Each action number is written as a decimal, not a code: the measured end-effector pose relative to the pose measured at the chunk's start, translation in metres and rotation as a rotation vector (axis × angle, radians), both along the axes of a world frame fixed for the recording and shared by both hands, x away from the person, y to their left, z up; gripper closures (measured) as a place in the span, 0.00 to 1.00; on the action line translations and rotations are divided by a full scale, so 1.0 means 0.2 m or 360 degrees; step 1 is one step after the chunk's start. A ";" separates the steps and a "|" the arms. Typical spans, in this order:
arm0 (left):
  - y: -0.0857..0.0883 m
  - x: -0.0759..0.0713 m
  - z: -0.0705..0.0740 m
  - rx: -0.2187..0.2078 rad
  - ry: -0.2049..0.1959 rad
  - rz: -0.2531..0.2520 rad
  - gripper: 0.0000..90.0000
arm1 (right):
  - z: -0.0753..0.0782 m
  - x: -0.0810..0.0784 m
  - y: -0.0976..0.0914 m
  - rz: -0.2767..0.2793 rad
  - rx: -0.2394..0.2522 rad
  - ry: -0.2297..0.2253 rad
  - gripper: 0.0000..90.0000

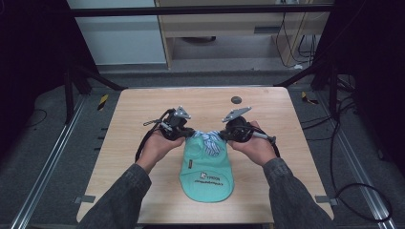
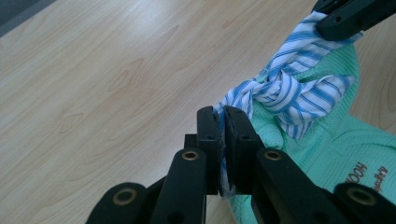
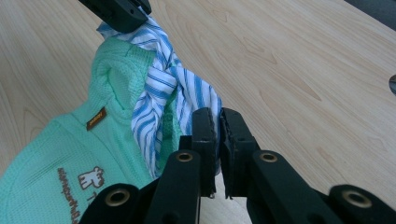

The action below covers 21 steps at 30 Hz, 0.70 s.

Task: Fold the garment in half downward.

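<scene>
A mint-green knit garment (image 1: 206,174) with a brown printed logo lies flat on the wooden table (image 1: 143,109), near its front. A blue-and-white striped cloth (image 1: 210,142) is knotted at the garment's far end. My left gripper (image 1: 191,133) is shut on the left end of the striped cloth (image 2: 289,88), which passes between its jaws (image 2: 223,112). My right gripper (image 1: 223,134) is shut on the other end of the striped cloth (image 3: 159,88), pinched at its tips (image 3: 218,114). The knot hangs between the two grippers, over the green garment (image 2: 327,154) (image 3: 70,149).
A small dark round disc (image 1: 236,99) sits on the table near its far edge, right of centre. Bare wood lies to the left and right of the garment. Black frame bars and cables stand around the table.
</scene>
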<state>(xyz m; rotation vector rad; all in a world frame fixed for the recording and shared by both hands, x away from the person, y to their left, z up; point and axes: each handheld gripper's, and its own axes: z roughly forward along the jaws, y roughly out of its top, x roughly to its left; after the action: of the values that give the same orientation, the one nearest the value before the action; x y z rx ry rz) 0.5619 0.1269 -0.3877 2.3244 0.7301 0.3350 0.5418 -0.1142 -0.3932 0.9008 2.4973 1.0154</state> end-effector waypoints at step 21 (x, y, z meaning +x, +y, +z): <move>0.01 0.03 0.06 -0.0036 -0.0063 0.0017 0.95 | 0.10 0.03 0.02 0.0032 -0.0059 -0.0072 0.94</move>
<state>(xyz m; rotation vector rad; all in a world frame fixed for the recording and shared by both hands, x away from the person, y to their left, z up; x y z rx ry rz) 0.5675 0.1289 -0.3754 2.2872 0.7233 0.3747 0.5471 -0.1103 -0.3738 0.8342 2.4836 0.9811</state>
